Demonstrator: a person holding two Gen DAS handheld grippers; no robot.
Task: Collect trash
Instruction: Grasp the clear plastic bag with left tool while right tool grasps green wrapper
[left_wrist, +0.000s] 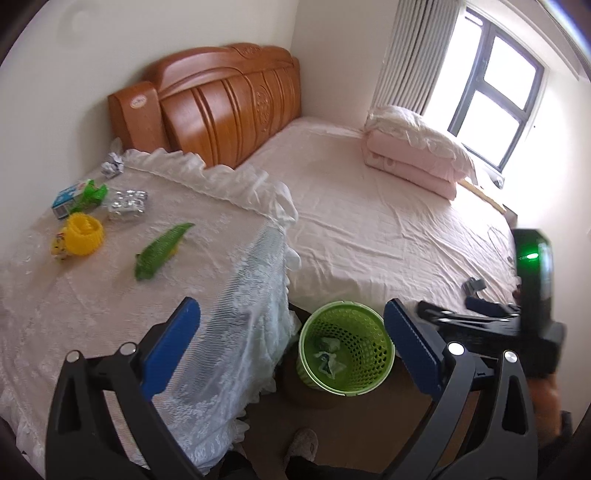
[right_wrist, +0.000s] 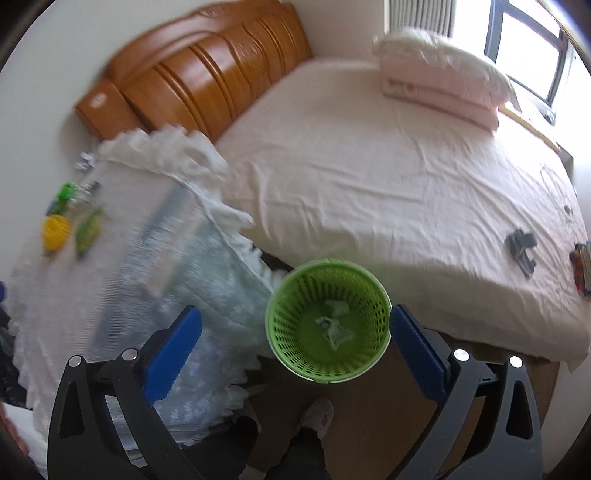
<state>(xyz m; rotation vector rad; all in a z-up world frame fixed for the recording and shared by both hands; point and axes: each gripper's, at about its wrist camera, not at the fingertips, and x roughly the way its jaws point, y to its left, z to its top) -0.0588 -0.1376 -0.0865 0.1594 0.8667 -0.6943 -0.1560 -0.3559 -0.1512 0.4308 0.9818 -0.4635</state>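
A green mesh waste basket (left_wrist: 345, 345) (right_wrist: 328, 319) stands on the floor between a lace-covered table (left_wrist: 110, 325) and the bed, with crumpled clear wrappers (right_wrist: 334, 326) at its bottom. On the table lie a green wrapper (left_wrist: 160, 250), a yellow cup (left_wrist: 84, 234), a silver foil pack (left_wrist: 127, 205), a blue-and-white carton (left_wrist: 68, 197) and crumpled foil (left_wrist: 112, 166). My left gripper (left_wrist: 291, 325) is open and empty over the table edge. My right gripper (right_wrist: 295, 332) hangs open and empty above the basket; its body (left_wrist: 532, 295) shows at the right of the left wrist view.
A bed with a pink sheet (left_wrist: 369, 221), a wooden headboard (left_wrist: 221, 103) and folded bedding (left_wrist: 417, 151) fills the far side. Small dark items (right_wrist: 521, 243) lie on the bed's right part. A person's slippered foot (right_wrist: 317, 410) stands on the floor below the basket.
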